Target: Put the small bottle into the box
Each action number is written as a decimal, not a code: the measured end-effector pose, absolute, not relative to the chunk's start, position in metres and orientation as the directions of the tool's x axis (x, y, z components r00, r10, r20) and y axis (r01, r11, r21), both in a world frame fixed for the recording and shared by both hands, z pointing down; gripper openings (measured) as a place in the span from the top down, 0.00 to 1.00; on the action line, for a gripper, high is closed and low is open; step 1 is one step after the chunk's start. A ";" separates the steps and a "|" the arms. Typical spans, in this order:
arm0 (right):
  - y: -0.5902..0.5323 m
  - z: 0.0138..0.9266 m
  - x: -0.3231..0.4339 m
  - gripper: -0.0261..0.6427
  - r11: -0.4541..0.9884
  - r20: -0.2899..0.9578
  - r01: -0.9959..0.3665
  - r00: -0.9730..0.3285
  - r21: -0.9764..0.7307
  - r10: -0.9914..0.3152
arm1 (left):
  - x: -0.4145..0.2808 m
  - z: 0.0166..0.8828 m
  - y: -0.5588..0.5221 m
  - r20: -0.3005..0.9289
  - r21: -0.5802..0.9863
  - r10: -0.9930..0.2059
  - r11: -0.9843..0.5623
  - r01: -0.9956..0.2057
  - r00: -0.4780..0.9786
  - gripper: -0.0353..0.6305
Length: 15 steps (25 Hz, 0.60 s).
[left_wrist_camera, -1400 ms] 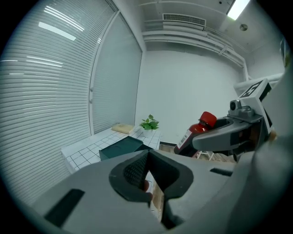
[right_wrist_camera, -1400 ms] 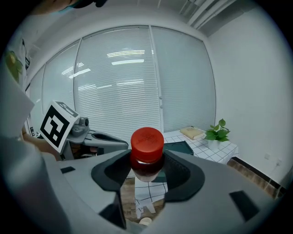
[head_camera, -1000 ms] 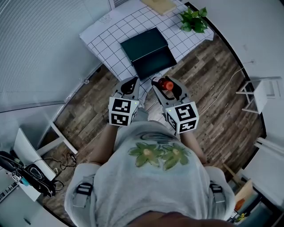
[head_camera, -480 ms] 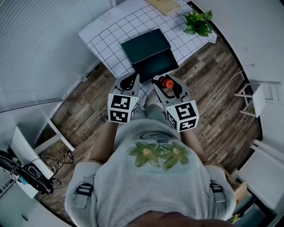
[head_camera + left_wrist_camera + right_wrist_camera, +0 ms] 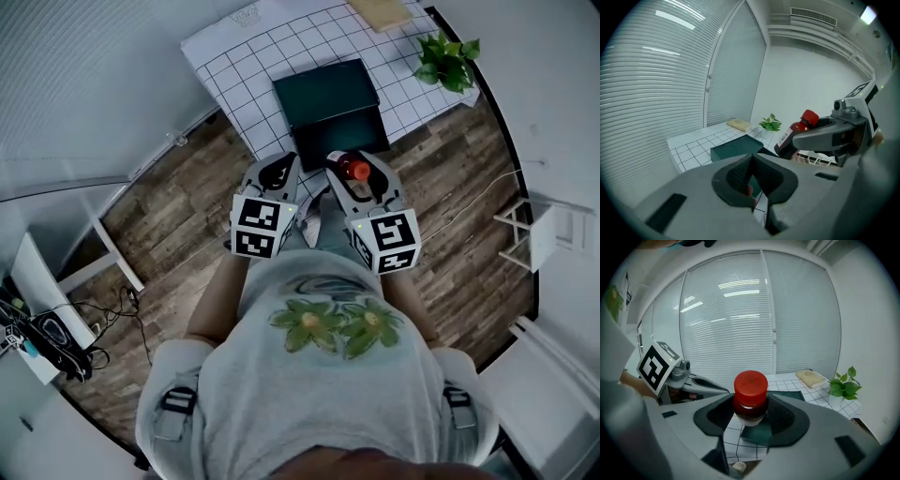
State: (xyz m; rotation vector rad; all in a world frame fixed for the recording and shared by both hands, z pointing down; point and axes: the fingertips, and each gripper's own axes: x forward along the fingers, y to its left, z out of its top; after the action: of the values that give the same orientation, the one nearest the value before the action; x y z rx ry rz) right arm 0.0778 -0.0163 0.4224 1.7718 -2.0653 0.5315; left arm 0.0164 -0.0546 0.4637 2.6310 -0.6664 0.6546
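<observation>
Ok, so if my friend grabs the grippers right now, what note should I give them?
Left gripper: fingers shut, nothing in them, held beside the right one.
Right gripper: shut on the small bottle, red cap up.
Box: open on the gridded table, ahead of both grippers; it looks empty.
Done: the bottle is gripped and in the air, just short of the box.
Left: carry it over the box, lower it in, open the fingers.

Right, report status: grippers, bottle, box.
Right gripper shut on small bottle, upright. Left gripper shut, empty. Box open on gridded table ahead; nothing seen in the way.
</observation>
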 end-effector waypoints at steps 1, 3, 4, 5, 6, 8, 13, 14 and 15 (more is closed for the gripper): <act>-0.019 0.424 0.079 0.64 0.159 0.507 -0.987 -0.156 -0.039 -0.847 | 0.018 0.465 -0.056 0.514 0.213 -0.367 -0.821 -0.530 0.775 0.94; -0.023 0.428 0.081 0.64 0.202 0.516 -0.979 -0.180 -0.014 -0.837 | 0.020 0.465 -0.060 0.519 0.205 -0.396 -0.803 -0.560 0.758 0.94; -0.024 0.430 0.082 0.64 0.226 0.524 -0.974 -0.191 0.002 -0.830 | 0.022 0.464 -0.062 0.520 0.200 -0.412 -0.793 -0.576 0.748 0.94; -0.026 0.432 0.083 0.64 0.251 0.532 -0.968 -0.206 0.013 -0.821 | 0.023 0.462 -0.064 0.521 0.197 -0.427 -0.782 -0.591 0.739 0.94; -0.028 0.433 0.084 0.64 0.275 0.538 -0.961 -0.224 0.017 -0.813 | 0.024 0.460 -0.066 0.522 0.197 -0.441 -0.771 -0.606 0.730 0.94; -0.032 0.433 0.087 0.64 0.320 0.541 -0.947 -0.264 0.010 -0.799 | 0.027 0.458 -0.067 0.524 0.202 -0.464 -0.747 -0.633 0.714 0.94; -0.039 0.433 0.091 0.64 0.426 0.540 -0.905 -0.359 -0.002 -0.761 | 0.038 0.462 -0.061 0.534 0.222 -0.503 -0.692 -0.687 0.679 0.94; -0.040 0.435 0.092 0.64 0.445 0.542 -0.896 -0.375 -0.003 -0.752 | 0.040 0.462 -0.059 0.535 0.224 -0.510 -0.683 -0.696 0.673 0.94; -0.041 0.437 0.093 0.64 0.461 0.544 -0.887 -0.388 -0.002 -0.744 | 0.041 0.463 -0.058 0.537 0.224 -0.516 -0.675 -0.703 0.667 0.94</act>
State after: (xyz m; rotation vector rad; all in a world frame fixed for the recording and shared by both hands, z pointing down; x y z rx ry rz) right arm 0.0930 -0.0410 0.4367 1.3601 -2.2411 0.4057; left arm 0.0414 -0.0579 0.4627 2.4678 -0.9534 0.6139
